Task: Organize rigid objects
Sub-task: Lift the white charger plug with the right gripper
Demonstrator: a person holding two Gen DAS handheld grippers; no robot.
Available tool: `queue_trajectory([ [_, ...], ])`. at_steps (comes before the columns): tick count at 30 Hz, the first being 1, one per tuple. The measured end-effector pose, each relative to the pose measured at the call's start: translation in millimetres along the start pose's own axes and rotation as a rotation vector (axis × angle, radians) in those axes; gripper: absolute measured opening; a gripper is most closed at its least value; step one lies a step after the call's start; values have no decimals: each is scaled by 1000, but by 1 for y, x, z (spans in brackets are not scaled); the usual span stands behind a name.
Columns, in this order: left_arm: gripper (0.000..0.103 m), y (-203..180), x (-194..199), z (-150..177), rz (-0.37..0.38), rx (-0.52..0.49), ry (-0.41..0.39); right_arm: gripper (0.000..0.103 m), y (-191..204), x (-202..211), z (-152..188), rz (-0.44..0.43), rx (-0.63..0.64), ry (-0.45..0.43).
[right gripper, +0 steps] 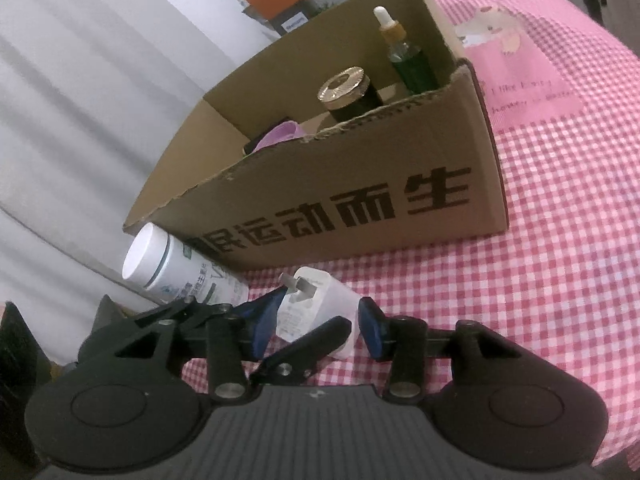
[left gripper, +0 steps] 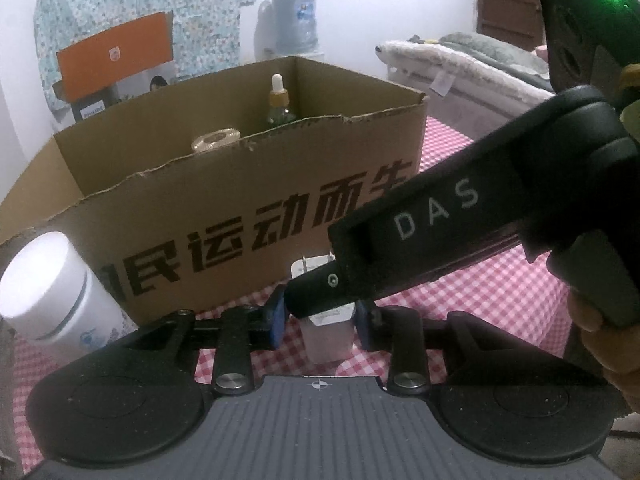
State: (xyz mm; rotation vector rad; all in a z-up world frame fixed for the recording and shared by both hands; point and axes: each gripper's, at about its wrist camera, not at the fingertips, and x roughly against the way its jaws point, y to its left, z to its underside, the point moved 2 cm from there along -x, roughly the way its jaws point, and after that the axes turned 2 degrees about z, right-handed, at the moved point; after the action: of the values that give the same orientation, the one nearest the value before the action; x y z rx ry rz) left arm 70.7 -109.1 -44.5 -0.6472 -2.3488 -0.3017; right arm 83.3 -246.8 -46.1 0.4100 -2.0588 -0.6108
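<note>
A white charger plug stands on the pink checked cloth in front of the cardboard box. My left gripper straddles it, and cloth shows between the left pad and the plug. My right gripper has a blue pad against each side of the plug. In the left wrist view, one right finger crosses over the plug. In the right wrist view, a left finger crosses in front of it. A white bottle lies tilted by the box's left corner.
Inside the box are a dropper bottle, a gold-lidded jar and a purple item. An orange box stands behind. Folded bedding lies at the far right. A hand holds the right gripper.
</note>
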Motion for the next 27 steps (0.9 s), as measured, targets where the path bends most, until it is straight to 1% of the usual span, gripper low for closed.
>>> queue_trajectory([
  [2,35,1,-4,0,-2,4,5,49,-2,-2,-2,-6,-19,0],
  [7,35,2,-14,0,-13,17,25,55,-11,-6,-6,-19,-73,-1],
  [10,33,2,-18,-2,-28,25,35,58,-16,-9,-7,-32,-95,-7],
  [11,31,1,-18,-2,-31,29,36,58,-17,-9,-7,-35,-97,-10],
  [13,27,2,-18,-3,-26,47,41,58,-17,-9,-8,-36,-93,-19],
  [17,27,3,-17,-5,-28,68,53,57,-15,-9,-8,-31,-88,-25],
  [27,27,-2,-14,-8,-49,60,64,55,-9,-9,-7,-27,-62,-35],
])
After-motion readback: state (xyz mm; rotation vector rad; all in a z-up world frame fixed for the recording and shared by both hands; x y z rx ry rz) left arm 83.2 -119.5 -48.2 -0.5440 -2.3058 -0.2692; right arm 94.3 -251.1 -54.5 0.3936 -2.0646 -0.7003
